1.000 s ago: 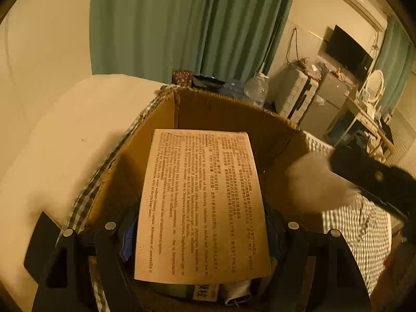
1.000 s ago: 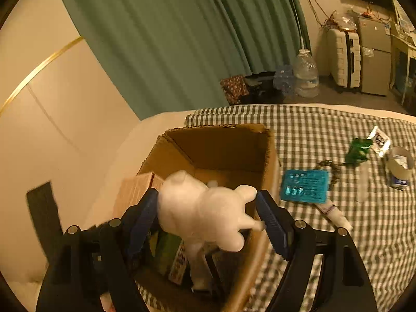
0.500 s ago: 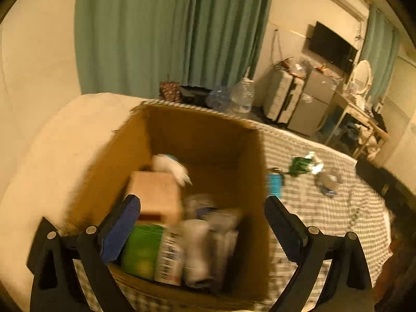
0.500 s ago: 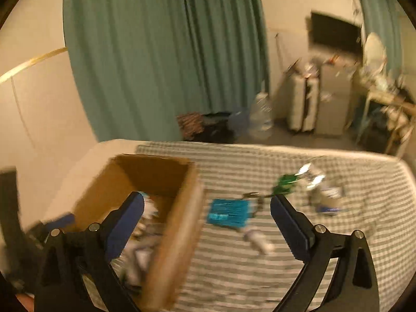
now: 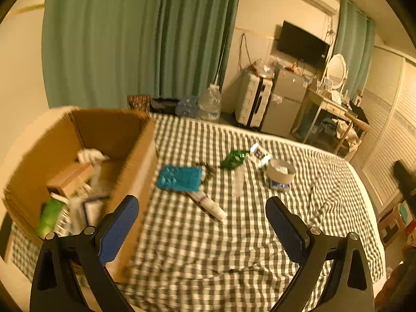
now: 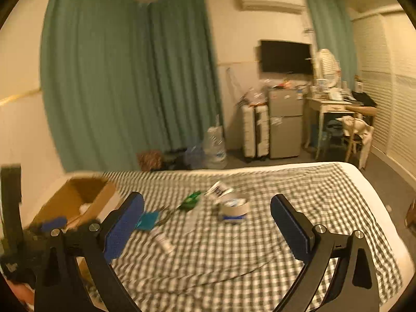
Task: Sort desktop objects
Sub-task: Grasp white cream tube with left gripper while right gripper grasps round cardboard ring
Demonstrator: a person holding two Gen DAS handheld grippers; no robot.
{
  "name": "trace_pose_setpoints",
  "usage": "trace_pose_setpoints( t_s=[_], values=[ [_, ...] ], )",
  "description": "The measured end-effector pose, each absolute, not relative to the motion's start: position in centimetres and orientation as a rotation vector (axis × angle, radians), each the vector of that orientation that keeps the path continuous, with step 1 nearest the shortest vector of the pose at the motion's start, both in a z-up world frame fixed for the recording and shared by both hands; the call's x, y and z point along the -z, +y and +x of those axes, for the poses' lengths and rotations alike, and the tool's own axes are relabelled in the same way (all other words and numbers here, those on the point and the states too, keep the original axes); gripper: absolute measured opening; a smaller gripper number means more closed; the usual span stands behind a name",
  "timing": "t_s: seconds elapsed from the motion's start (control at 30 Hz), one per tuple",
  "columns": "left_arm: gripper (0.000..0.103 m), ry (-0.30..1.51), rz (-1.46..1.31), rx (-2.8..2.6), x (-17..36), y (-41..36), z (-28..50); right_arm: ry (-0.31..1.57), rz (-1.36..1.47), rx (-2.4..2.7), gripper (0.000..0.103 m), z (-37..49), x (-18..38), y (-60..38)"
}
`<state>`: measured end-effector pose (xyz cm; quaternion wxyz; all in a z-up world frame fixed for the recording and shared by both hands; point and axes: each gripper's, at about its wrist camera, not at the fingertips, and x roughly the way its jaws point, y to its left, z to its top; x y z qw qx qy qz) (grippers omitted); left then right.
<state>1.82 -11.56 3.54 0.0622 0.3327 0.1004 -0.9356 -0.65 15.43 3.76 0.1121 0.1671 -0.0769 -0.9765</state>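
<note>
Both grippers have swung away from the cardboard box (image 5: 78,150), now at left of frame. The left gripper (image 5: 201,223) and right gripper (image 6: 208,223) gape empty. A teal packet (image 5: 179,178), tube (image 5: 208,205) and tape roll (image 5: 282,173) lie mid-frame on the checked sheet (image 5: 234,247).

from the left wrist we look down, fairly close, over the checked bed (image 5: 234,234) and cardboard box (image 5: 124,171); the right wrist view sits further back (both share these).
</note>
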Motion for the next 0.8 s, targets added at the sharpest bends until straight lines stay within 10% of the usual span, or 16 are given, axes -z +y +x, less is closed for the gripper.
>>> trace_pose_setpoints(
  t_s=[0.8],
  values=[
    [0.1,0.339,1.286,2.508,12.1,-10.7,-9.6,-0.144,0.918,2.753,0.098,-14.2,8.4,15.0]
  ],
)
